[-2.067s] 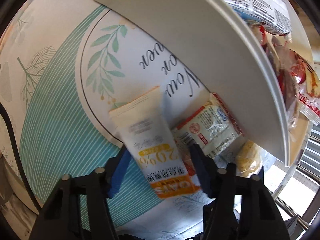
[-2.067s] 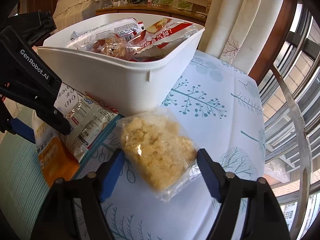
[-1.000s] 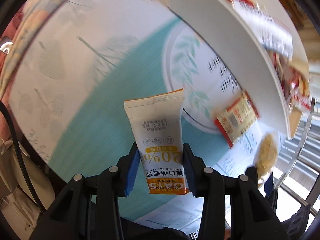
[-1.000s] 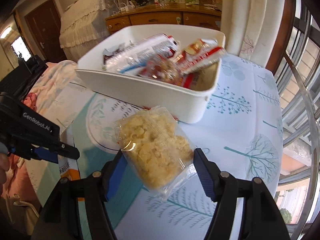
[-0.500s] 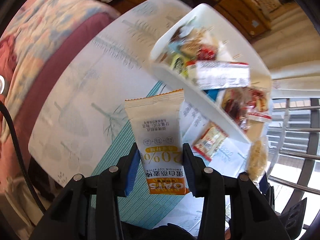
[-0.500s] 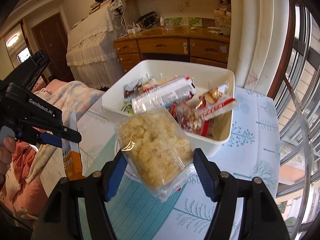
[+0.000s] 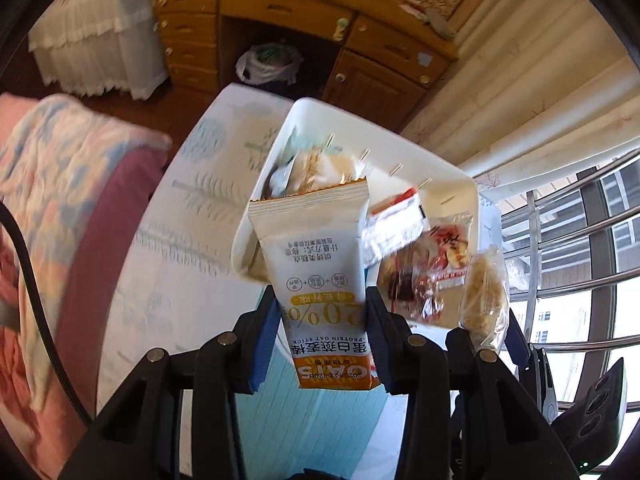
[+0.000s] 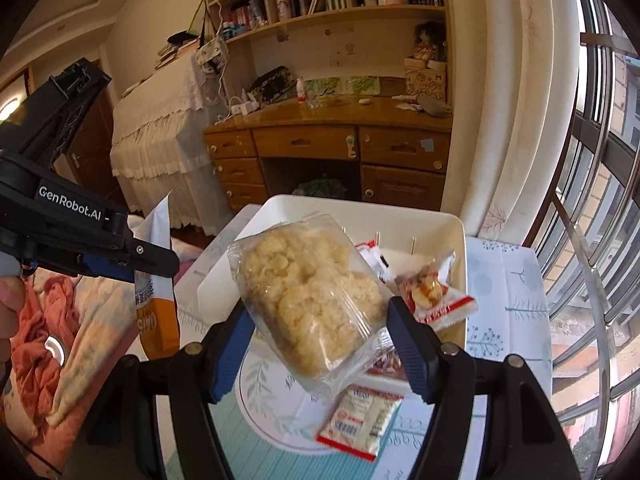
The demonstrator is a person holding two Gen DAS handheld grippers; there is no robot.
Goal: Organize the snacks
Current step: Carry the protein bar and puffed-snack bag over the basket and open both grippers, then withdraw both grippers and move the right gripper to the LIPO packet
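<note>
So your white bin (image 8: pixel 424 220) is sitting on the tabletop (image 8: pixel 516 292) at the end nearest the wooden dresser (image 8: pixel 320 148), and it's already pretty loaded: a red-and-white packet (image 8: pixel 434 298) leaning up against its right wall, a white wrapper (image 7: pixel 394 226) in the middle, some reddish clear-wrapped snacks (image 7: pixel 416 280) and a pale bag (image 7: pixel 320 168) toward the back. Your left tool (image 7: pixel 322 340) is clamped on the lower part of the oat stick pouch (image 7: pixel 316 256), held up in the air over the bin's near-left edge, printing upside down to the camera. Your right tool (image 8: pixel 320 344) is squeezing the clear bag of puffed snack (image 8: pixel 308 296) from both sides, also up off the tabletop, in front of the bin. One small red-edged sachet (image 8: pixel 360 420) lies on the tablecloth just in front of the bin's near wall. Room-wise, the curtain (image 8: pixel 512 100) and window bars (image 8: pixel 592 240) crowd the right side, the bed (image 7: pixel 60 208) is on the left past the tabletop edge, and the two tools sit close together.
</note>
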